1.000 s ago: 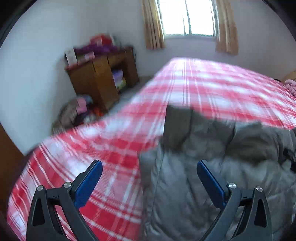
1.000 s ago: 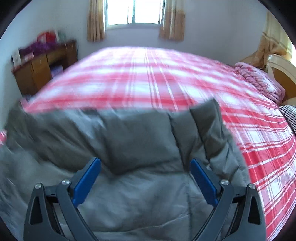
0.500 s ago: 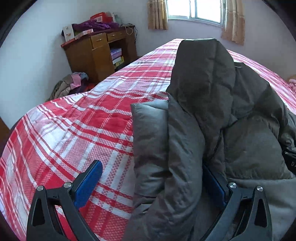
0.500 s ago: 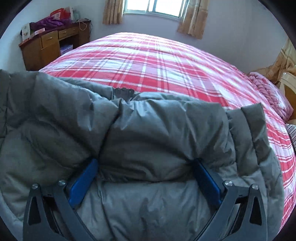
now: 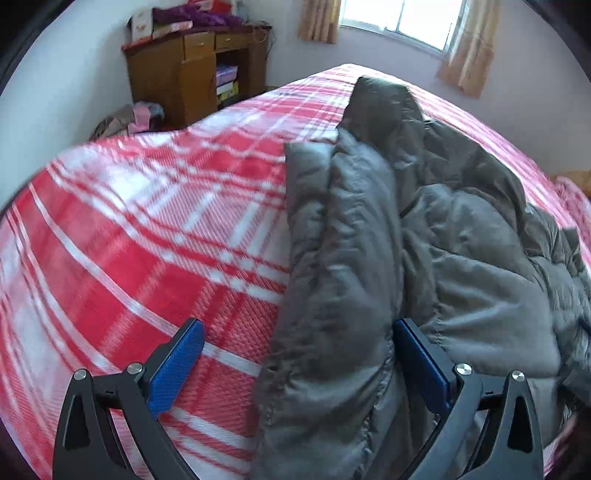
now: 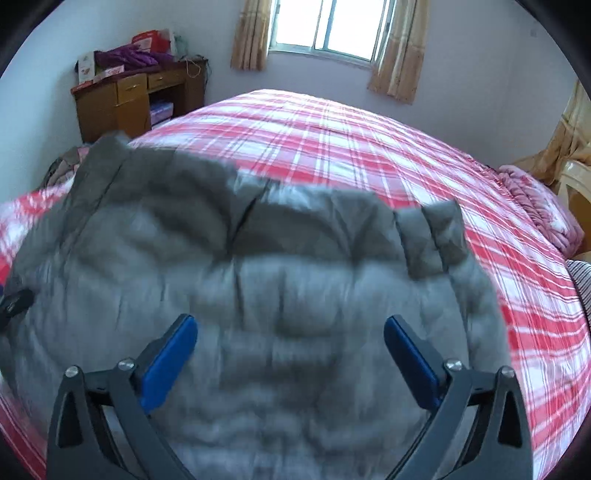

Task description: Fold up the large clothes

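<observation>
A grey padded jacket (image 5: 424,236) lies bunched on a bed with a red and white plaid cover (image 5: 147,236). My left gripper (image 5: 299,354) is open; a fold at the jacket's left edge lies between its blue pads, against the right pad (image 5: 421,354). In the right wrist view the jacket (image 6: 258,266) spreads flatter under my right gripper (image 6: 291,347), which is open and empty above it, pads wide apart. The left gripper's black body (image 6: 14,302) shows at the left edge.
A wooden desk (image 5: 192,74) with boxes and clothes on top stands left of the bed; a clothes heap (image 5: 129,118) lies on the floor beside it. A window (image 6: 325,29) is on the far wall. Pink bedding (image 6: 543,206) and a chair (image 6: 576,184) are at the right.
Half a second ago both grippers had jacket folds pressed between their pads. Now the right gripper has drawn back clear of the jacket, and the jacket has dropped lower and flatter on the bed.
</observation>
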